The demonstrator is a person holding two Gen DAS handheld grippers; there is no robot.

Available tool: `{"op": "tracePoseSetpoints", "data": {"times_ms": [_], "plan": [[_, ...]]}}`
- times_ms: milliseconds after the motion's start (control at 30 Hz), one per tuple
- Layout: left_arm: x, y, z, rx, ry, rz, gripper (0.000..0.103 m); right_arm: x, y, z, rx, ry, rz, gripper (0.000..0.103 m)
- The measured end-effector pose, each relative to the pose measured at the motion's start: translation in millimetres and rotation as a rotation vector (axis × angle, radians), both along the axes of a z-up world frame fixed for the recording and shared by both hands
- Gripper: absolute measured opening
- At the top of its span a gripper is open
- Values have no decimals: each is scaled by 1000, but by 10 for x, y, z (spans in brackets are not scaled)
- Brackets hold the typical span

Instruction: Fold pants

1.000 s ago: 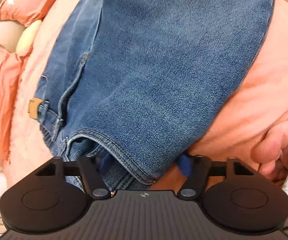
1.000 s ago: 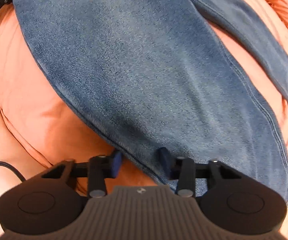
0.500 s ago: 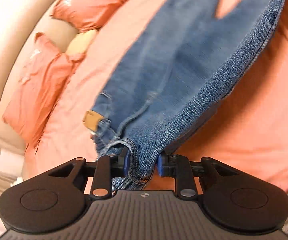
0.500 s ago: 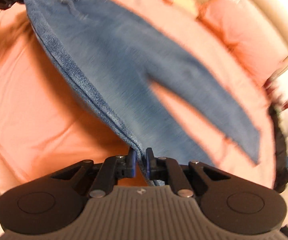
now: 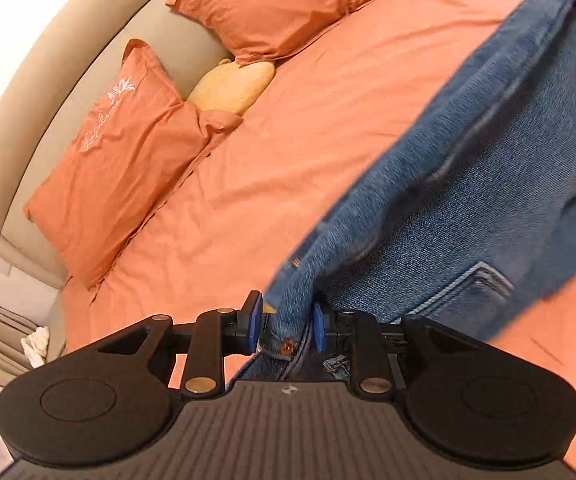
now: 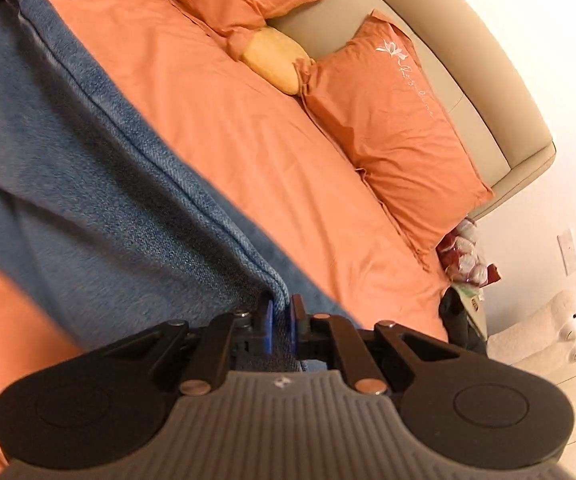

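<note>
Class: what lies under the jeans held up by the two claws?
Under the jeans is the orange bed sheet, seen on both sides. The part straight beneath is covered by denim, so anything lying there cannot be seen.

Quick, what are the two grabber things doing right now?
Left gripper: closed on the jeans at the waistband.
Right gripper: closed on the jeans' folded edge.

Pants [image 5: 487,184] blue denim. Bedsheet [image 5: 288,168] orange; pillows [image 5: 120,168] orange with white flower embroidery. Cushion [image 6: 278,60] yellow
</note>
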State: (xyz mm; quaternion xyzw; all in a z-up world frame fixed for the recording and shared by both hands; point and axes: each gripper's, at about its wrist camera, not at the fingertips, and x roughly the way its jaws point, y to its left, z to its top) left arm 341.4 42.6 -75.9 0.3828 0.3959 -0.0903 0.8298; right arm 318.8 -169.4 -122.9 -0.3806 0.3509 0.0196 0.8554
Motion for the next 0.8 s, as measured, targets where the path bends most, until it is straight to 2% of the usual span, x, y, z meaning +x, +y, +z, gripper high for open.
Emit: {"op": "tracePoseSetpoints", "data": {"times_ms": [133, 267, 433, 500, 567, 633, 733, 800], "plan": [[437, -56, -282, 29, 36, 23, 28, 637, -27, -234, -16, 37, -8, 1], [810, -47, -652, 33, 91, 39, 28, 1167, -42, -610, 2, 112, -31, 1], [1182, 66, -1151, 6, 213, 79, 29, 1547, -30, -1054, 36, 182, -28, 1], [1244, 134, -1297, -23, 231, 92, 29, 1632, -54, -1168, 61, 206, -41, 2], [1262, 207, -1334, -64, 224, 109, 29, 1661, -87, -1197, 90, 213, -54, 2], [1206, 275, -1285, -89, 191, 104, 28, 1605, -81, -1103, 100, 160, -63, 2], [1072, 394, -1043, -125, 125, 91, 27, 1505, -64, -852, 114, 63, -64, 2], [1075, 489, -881, -149, 121, 100, 27, 1552, -37, -705, 106, 34, -40, 1]]}}
